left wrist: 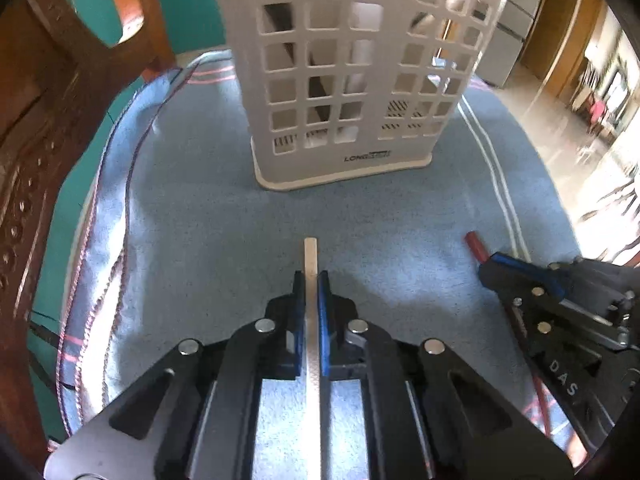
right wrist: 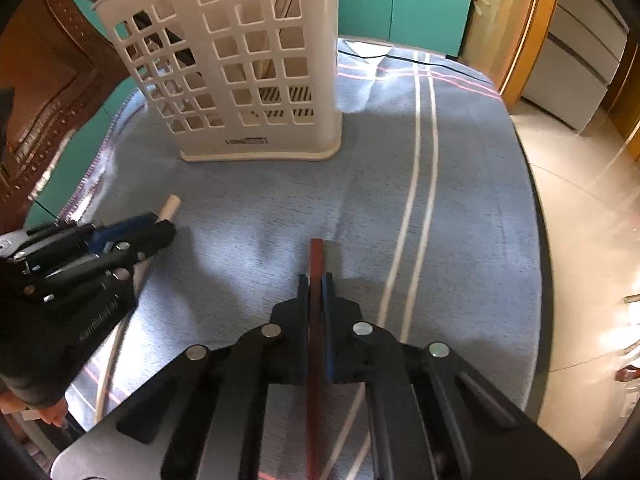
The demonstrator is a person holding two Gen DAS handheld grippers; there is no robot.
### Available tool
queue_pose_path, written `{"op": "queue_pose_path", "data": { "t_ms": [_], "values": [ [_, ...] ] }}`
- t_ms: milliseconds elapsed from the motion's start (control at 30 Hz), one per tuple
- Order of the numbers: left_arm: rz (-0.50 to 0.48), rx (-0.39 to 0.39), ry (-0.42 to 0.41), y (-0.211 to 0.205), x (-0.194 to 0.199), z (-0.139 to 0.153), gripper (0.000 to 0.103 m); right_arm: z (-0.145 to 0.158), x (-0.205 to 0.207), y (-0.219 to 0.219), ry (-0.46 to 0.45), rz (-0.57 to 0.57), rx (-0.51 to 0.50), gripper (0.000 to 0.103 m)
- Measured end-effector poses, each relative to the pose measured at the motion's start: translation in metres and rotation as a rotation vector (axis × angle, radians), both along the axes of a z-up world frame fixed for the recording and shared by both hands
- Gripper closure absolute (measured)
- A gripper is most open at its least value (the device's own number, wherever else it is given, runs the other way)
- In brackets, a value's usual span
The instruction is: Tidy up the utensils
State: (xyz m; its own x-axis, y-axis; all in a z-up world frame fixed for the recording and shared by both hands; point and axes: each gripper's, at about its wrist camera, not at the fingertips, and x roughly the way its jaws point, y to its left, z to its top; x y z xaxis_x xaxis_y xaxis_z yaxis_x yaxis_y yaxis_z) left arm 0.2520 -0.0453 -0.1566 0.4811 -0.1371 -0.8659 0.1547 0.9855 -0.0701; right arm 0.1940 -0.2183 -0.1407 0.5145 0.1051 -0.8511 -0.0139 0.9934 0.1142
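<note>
While the left tongs [left wrist: 311, 280] pinch a pale stick [left wrist: 311, 256] and the right tongs [right wrist: 316, 282] pinch a red stick [right wrist: 316, 256], both low over the tabletop [left wrist: 200, 240] before the basket [left wrist: 352, 80], either long stick could snag its rim

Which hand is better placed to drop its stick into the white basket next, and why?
Probably the left. The left gripper holds its pale stick directly facing the basket. The right gripper, clamped on the red stick, sits off to the basket's side.
</note>
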Motion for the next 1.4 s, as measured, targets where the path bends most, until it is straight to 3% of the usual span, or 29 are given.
{"op": "queue_pose_path", "data": {
  "t_ms": [67,267,600,767,1033,1200,1400],
  "values": [
    [0.014,-0.020,-0.016,0.007,-0.004,0.010,0.096,0.008,-0.007,-0.005,-0.021,-0.002,0.047,0.096],
    [0.016,-0.103,-0.170,0.029,-0.031,0.076,0.096,0.045,-0.025,-0.018,-0.109,-0.013,0.106,0.096],
    [0.018,-0.103,-0.439,0.050,-0.077,0.171,0.096,0.149,-0.073,-0.041,-0.380,0.006,0.192,0.096],
    [0.026,-0.108,-0.519,0.043,-0.087,0.201,0.096,0.181,-0.079,-0.044,-0.465,0.009,0.201,0.096],
    [0.033,-0.139,-0.562,0.037,-0.096,0.229,0.096,0.211,-0.071,-0.034,-0.530,0.038,0.172,0.096],
    [0.049,-0.227,-0.626,0.047,-0.092,0.256,0.096,0.231,-0.070,-0.028,-0.577,0.046,0.146,0.096],
    [0.179,-0.361,-0.780,0.069,-0.085,0.282,0.096,0.274,-0.067,-0.037,-0.716,0.000,0.161,0.096]
  ]
}}
